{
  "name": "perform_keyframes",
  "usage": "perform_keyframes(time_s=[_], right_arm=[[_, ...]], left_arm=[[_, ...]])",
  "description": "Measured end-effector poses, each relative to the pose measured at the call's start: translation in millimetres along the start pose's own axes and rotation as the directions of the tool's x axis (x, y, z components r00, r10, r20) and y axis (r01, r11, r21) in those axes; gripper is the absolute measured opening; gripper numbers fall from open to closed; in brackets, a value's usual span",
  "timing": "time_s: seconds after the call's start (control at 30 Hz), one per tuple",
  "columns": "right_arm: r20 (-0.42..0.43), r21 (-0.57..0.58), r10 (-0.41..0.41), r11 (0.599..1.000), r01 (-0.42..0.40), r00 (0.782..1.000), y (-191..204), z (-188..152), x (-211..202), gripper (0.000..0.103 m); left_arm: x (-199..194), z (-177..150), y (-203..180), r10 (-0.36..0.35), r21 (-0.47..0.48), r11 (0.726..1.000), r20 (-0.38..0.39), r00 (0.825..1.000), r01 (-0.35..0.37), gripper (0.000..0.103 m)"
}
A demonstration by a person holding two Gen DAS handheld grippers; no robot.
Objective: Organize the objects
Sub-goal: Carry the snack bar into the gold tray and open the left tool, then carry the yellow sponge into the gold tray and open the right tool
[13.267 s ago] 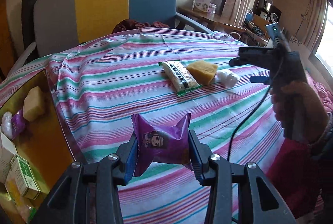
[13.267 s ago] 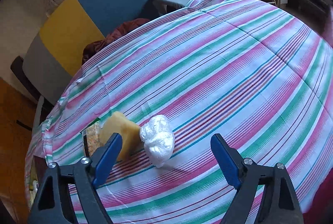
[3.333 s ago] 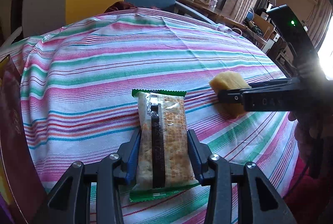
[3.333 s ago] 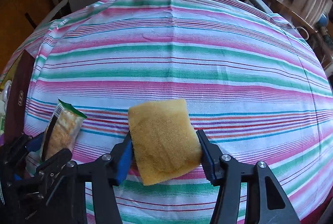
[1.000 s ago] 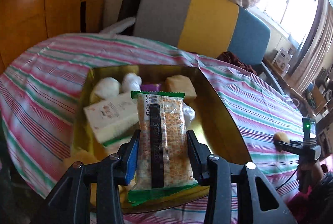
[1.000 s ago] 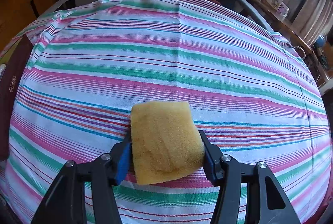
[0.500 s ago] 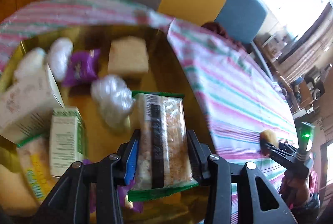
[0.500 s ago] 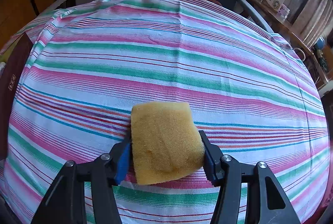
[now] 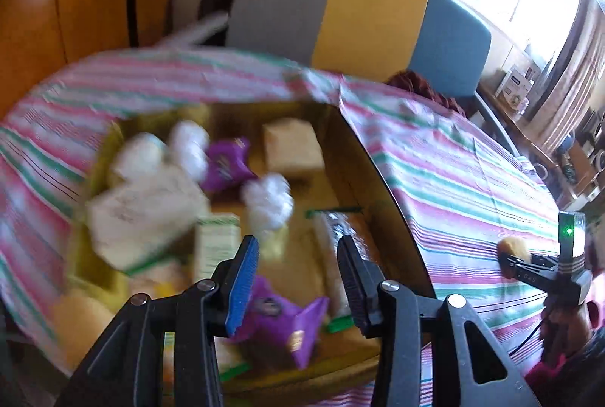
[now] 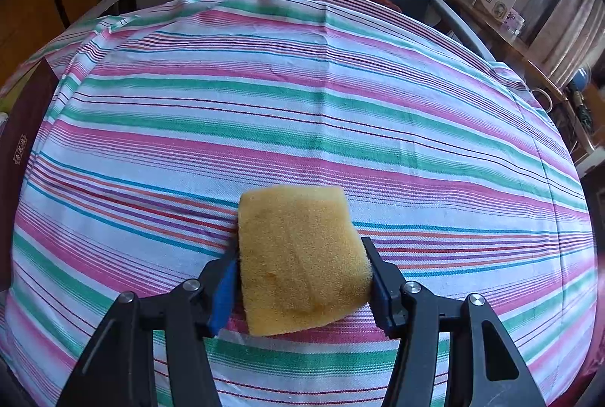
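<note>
Sponge [image 10: 302,263] sits clamped between the right gripper [image 10: 300,278] fingers above the striped counter [image 10: 302,112]. Left gripper [image 9: 298,278] fingers stand apart, empty, over the gold box [image 9: 382,180], where the cracker packet [image 9: 332,255] lies.

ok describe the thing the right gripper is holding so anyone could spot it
Start at the striped tablecloth over the table. Near its front edge, the right gripper is shut on a yellow sponge. It is a porous rectangular block, and the only loose object on the cloth in that view.
</note>
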State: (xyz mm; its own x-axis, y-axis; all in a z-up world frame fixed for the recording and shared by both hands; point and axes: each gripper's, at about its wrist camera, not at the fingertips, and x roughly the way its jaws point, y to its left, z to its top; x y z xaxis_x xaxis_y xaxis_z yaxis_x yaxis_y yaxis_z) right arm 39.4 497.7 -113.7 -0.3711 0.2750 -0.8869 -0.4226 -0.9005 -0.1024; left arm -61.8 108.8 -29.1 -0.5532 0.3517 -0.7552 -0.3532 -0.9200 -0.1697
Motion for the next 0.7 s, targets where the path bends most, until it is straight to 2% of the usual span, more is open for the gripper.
perform_keyframes(time_s=[0.13,0.23,0.37,0.53,0.7], right_arm=[[-0.006,-0.003,-0.025,1.0,0.025,1.0,5,3,-3,0.057],[0.008,0.018,0.037,0.999,-0.037,0.999,18,8,-14,0.057],[0.076,-0.021,0.134,0.991,-0.132,0.988,61,19,-44,0.057],[0.156,-0.142,0.286,0.954,-0.265,0.946,139,30,-91,0.057],[0.155,-0.271,0.402,0.896,-0.352,0.902,218,34,-117,0.058]], left_arm=[[-31,3,11,0.074,0.028,0.997,0.09,0.993,-0.077,0.044],[-46,1,23,0.124,0.019,0.992,0.119,0.985,-0.127,0.045],[-54,-2,42,0.155,-0.024,0.988,0.122,0.98,-0.153,0.045],[-56,-9,58,0.177,-0.055,0.984,0.115,0.977,-0.172,0.045],[-61,-16,70,0.195,-0.085,0.979,0.108,0.975,-0.186,0.046]])
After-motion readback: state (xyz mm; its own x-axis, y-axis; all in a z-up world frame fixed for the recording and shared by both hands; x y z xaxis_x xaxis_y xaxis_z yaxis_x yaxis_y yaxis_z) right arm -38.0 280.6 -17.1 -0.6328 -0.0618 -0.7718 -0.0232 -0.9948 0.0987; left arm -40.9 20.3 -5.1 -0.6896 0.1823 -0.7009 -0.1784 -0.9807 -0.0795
